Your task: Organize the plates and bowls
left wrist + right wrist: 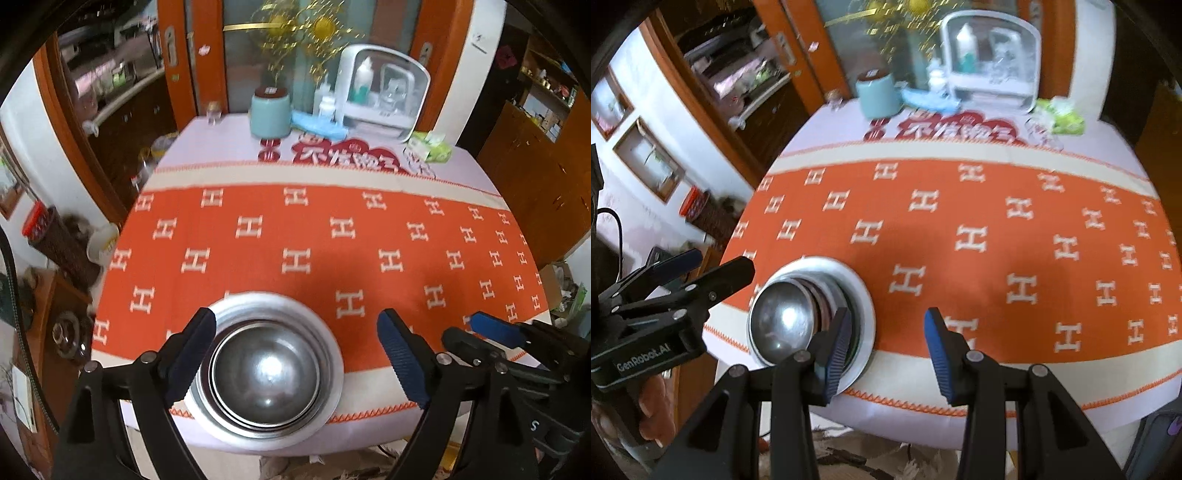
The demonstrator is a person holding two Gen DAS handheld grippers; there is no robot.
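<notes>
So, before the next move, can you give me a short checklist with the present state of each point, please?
1. Left gripper empty, jaws wide open and clear of the stack: ok.
2. Right gripper empty, nothing between its pads: ok.
3. Steel bowl sits inside the plate stack, nested and level: ok.
4. Stack fully on the table, not over the near edge: ok, but it sits close to that edge.
5. Number of plates under the bowl: cannot tell.
6. Far items, such as the teal jar, well away from the stack: ok.
</notes>
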